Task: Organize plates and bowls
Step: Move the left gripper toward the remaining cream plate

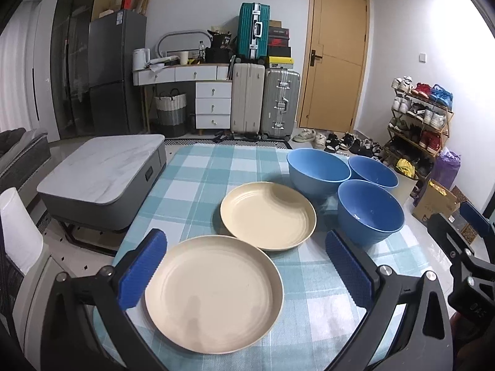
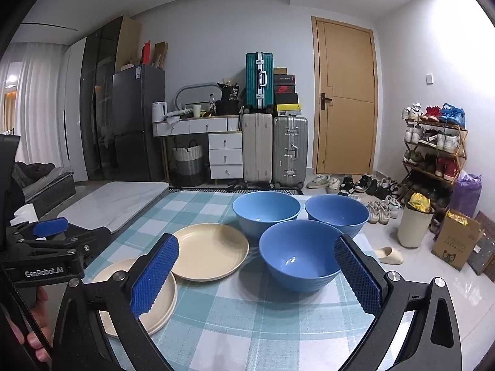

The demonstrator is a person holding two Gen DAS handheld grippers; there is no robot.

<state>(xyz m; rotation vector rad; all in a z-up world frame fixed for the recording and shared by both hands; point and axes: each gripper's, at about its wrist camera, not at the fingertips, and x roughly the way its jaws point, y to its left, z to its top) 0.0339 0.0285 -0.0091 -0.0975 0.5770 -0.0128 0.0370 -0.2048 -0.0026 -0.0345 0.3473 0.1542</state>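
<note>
1. Worktop has a checked cloth with five loose items on it: two cream plates, three blue bowls. Nothing is stacked, so my read is the sorting hasn't started.
2. Near plate sits at the front edge. Far plate is just behind it, rims very close; can't tell if they touch.
3. The bowls cluster to the plates' right: near bowl, back-left bowl, back-right bowl. All are upright and close-packed, likely set out as like-with-like groups ready for nesting.
4. Left gripper: fingers fully spread, nothing between the pads. It hovers above the near plate, pitched down towards it. The plate looks wider than the gap in this view, so a rim pinch seems the only option.
5. Right gripper: fingers also released wide and empty. It is aimed at the near bowl, which sits framed between the pads but beyond them, with no contact.
6. A hand is visible at the left gripper's handle in the right wrist view. Both tools are side by side, well apart and angled down; they look staged for a plate pick on the left and a bowl pick on the right.
</note>
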